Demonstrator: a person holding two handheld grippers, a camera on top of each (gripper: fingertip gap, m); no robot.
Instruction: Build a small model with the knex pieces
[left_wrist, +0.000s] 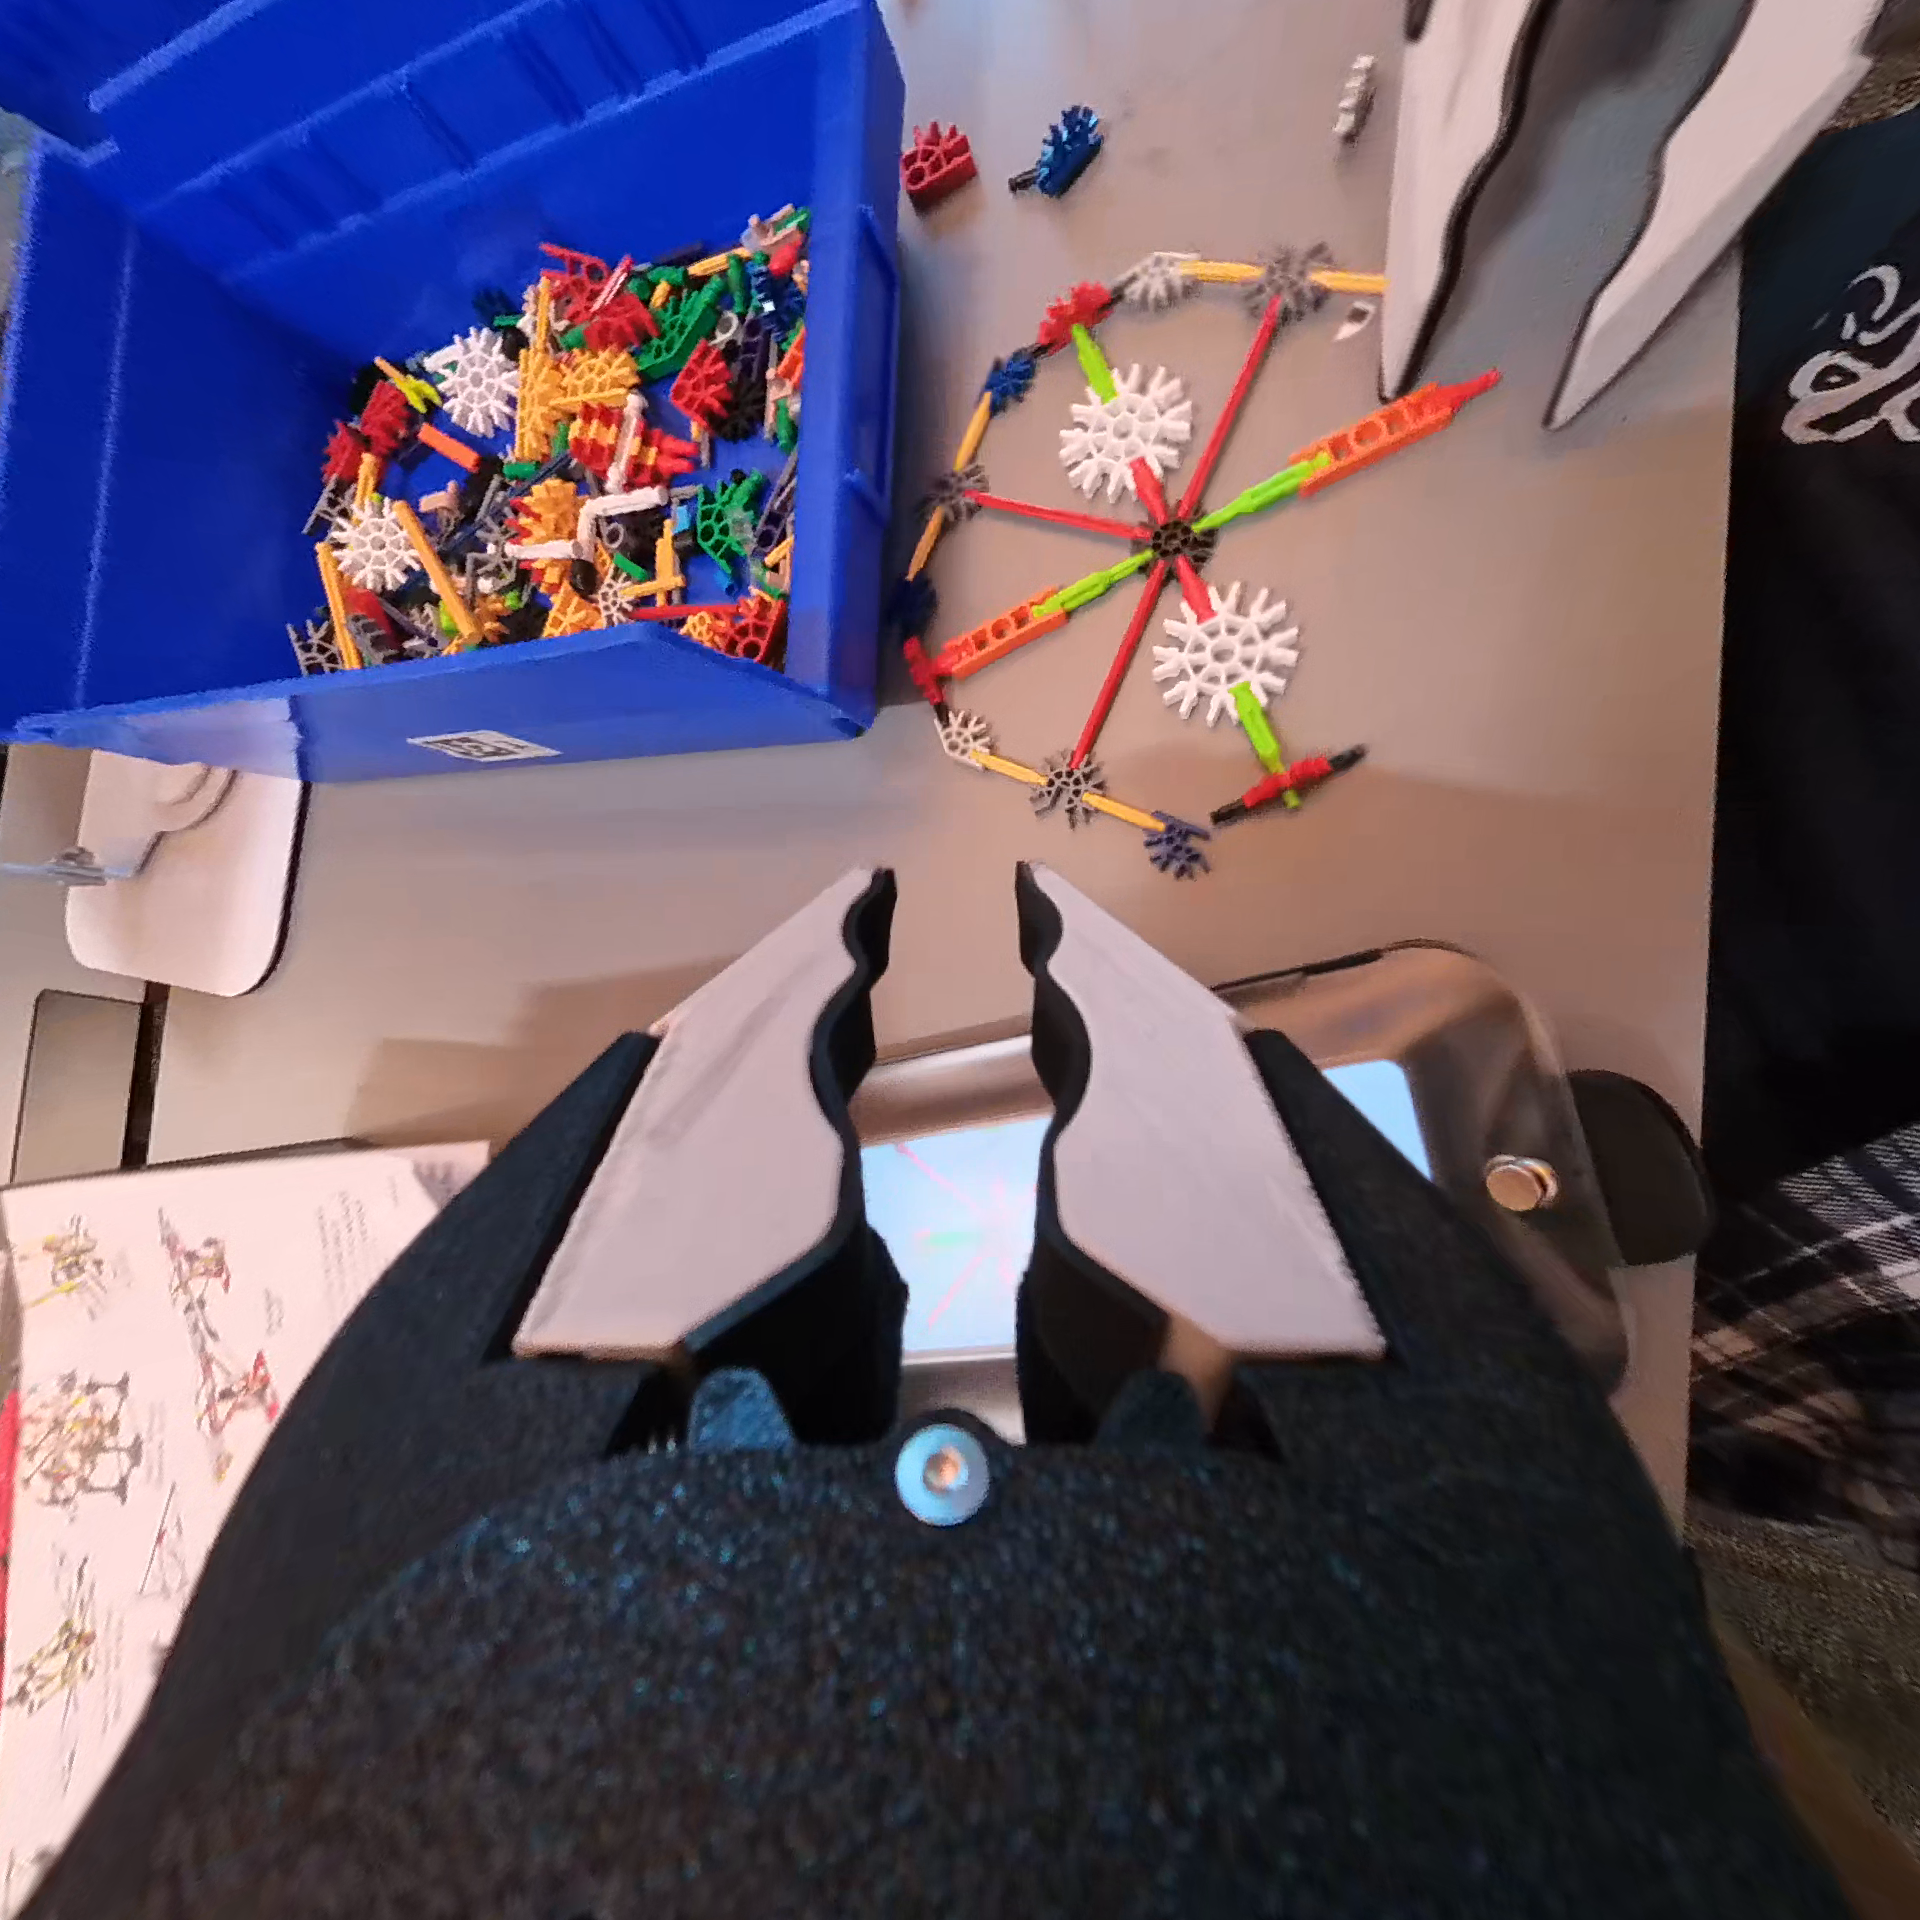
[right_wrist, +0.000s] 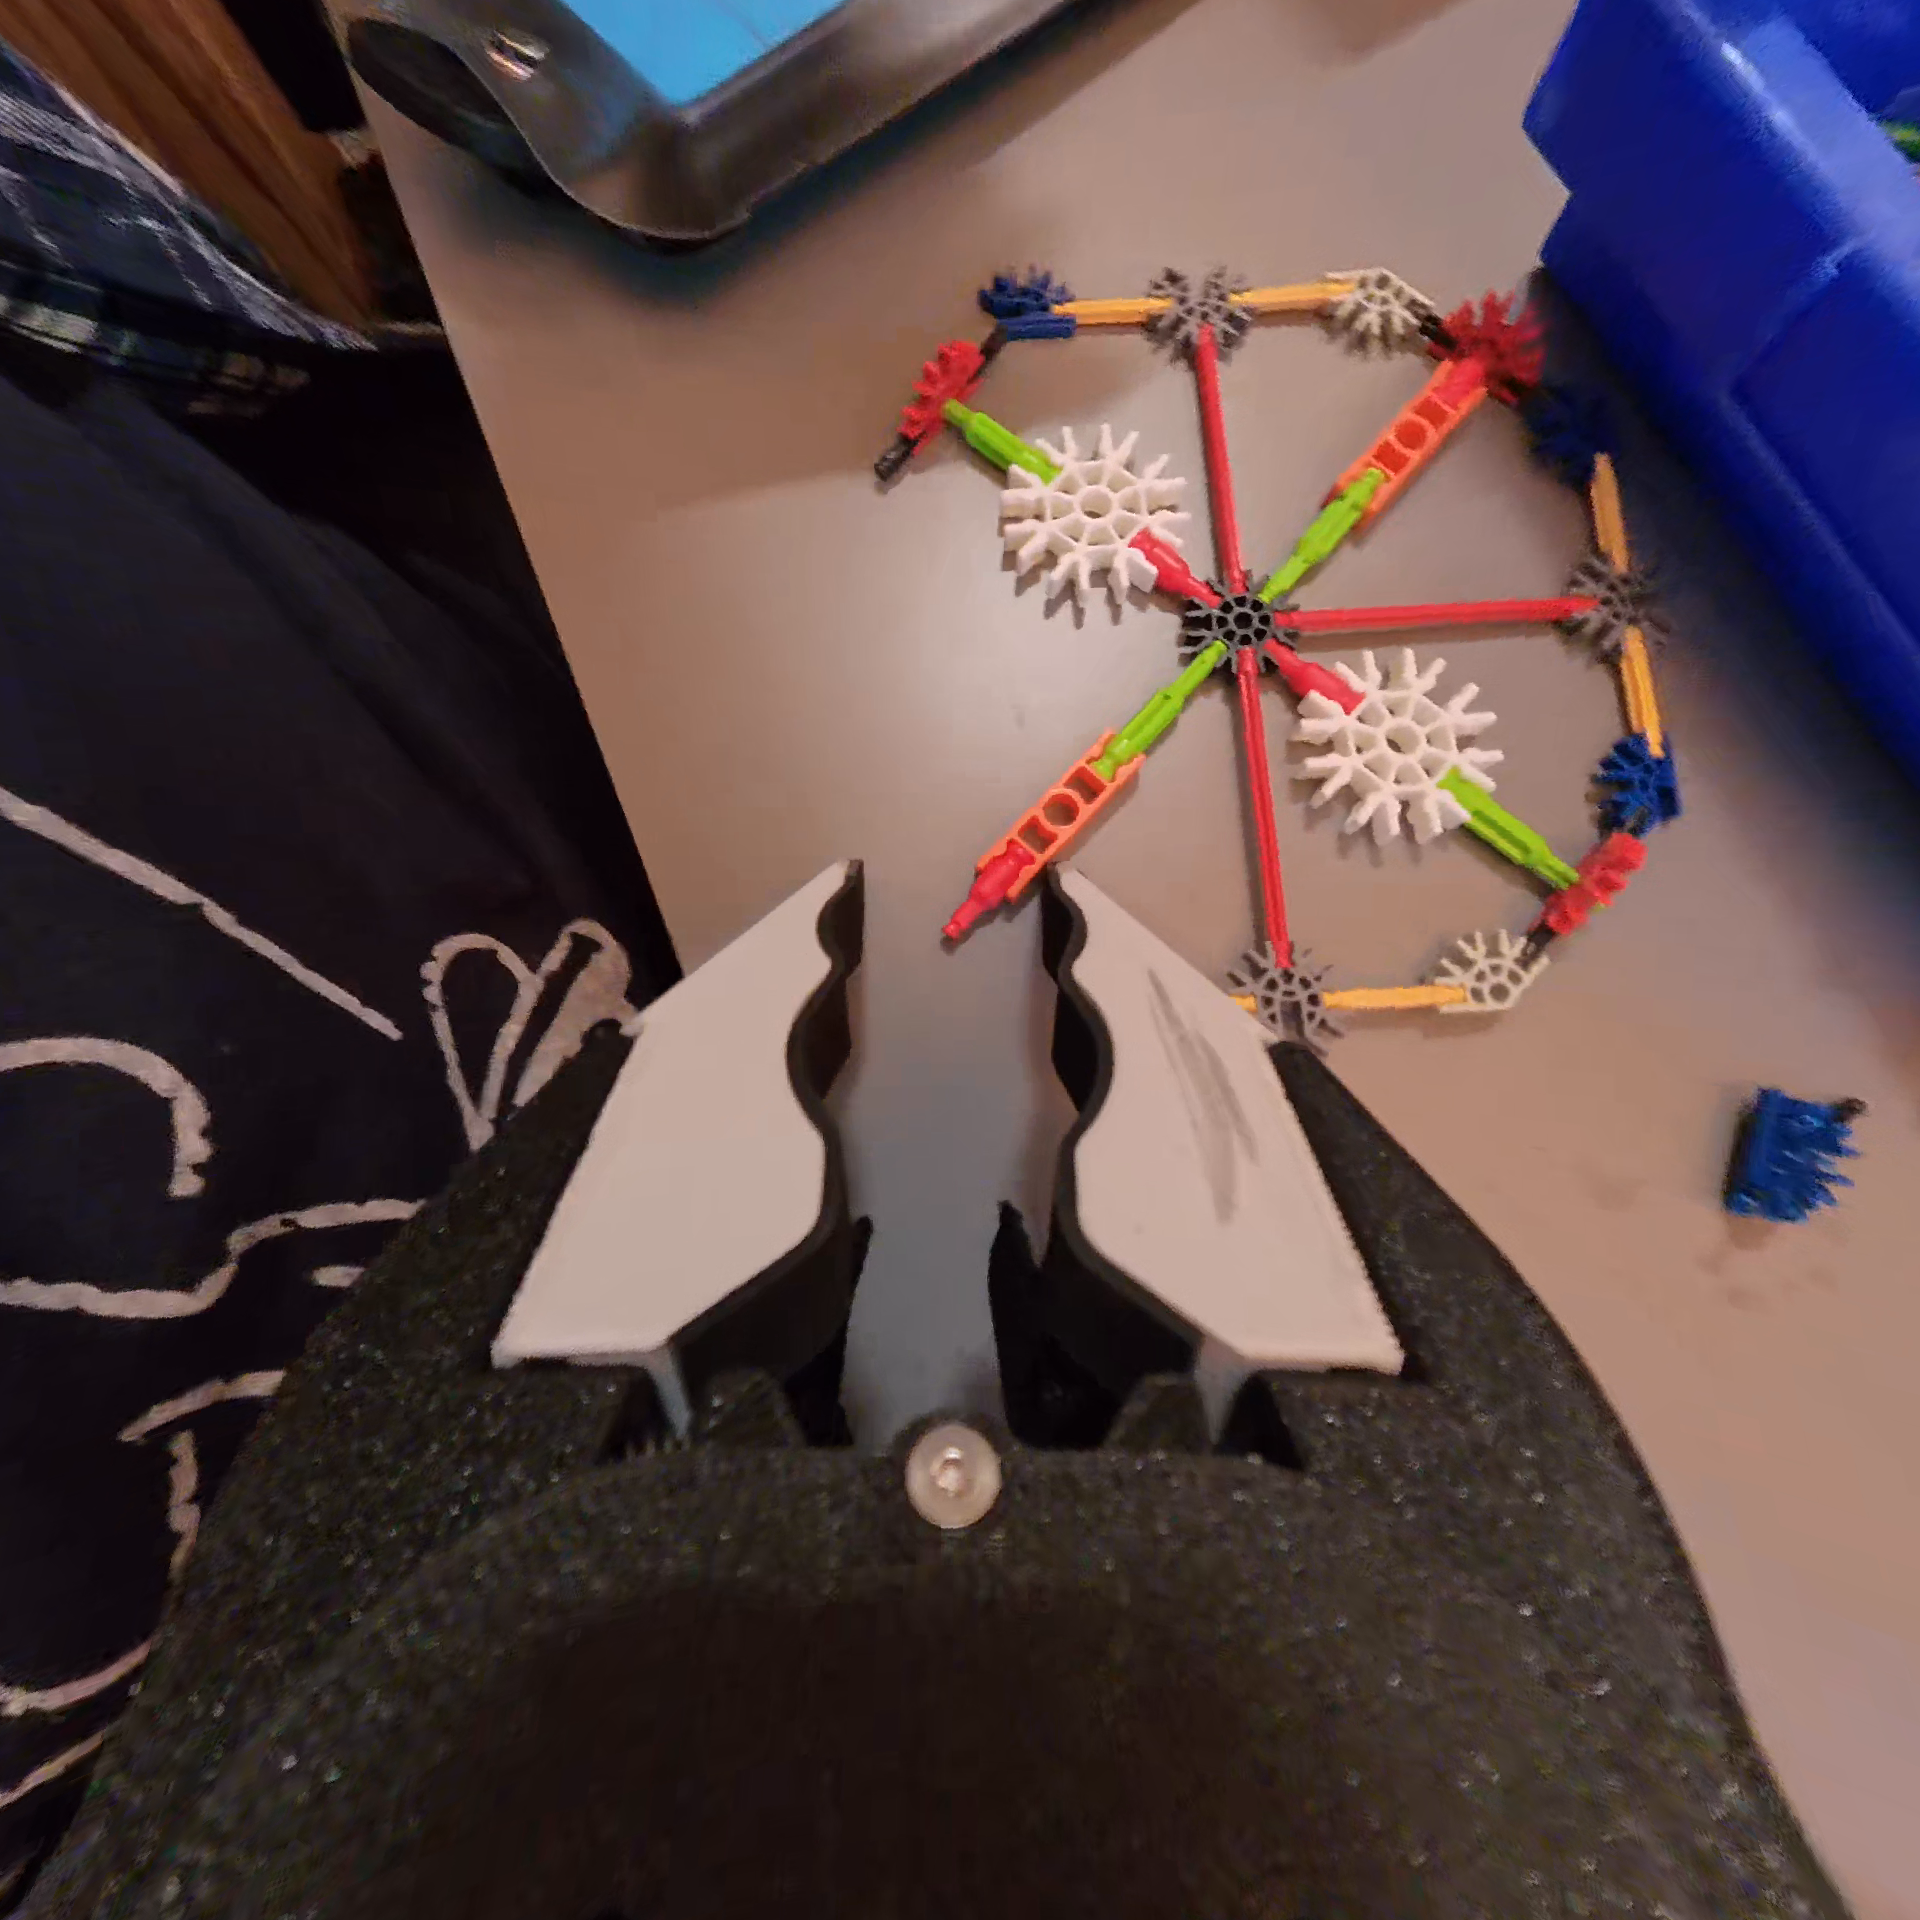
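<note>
A flat wheel of plastic rods and connectors (left_wrist: 1174, 540) lies on the grey table, with a black hub, red spokes, two white snowflake connectors and a rim that is not closed; it also shows in the right wrist view (right_wrist: 1242, 623). My left gripper (left_wrist: 956, 883) is open and empty, hovering above the table short of the wheel. My right gripper (right_wrist: 951, 883) is open and empty, its tips beside the red end of an orange piece (right_wrist: 1055, 816) on one spoke. The right gripper also shows at the top right of the left wrist view (left_wrist: 1486, 400).
A blue bin (left_wrist: 125, 436) holds several loose coloured pieces (left_wrist: 561, 468); its wall shows in the right wrist view (right_wrist: 1745, 270). Loose red (left_wrist: 938, 161) and blue (left_wrist: 1065, 151) connectors lie on the table. A lit screen in a metal holder (left_wrist: 1455, 1039) and an open instruction booklet (left_wrist: 156, 1403) sit nearby. A person in dark clothing (right_wrist: 260, 831) stands at the table's edge. Spacing between my two grippers at the tips: around 20 centimeters.
</note>
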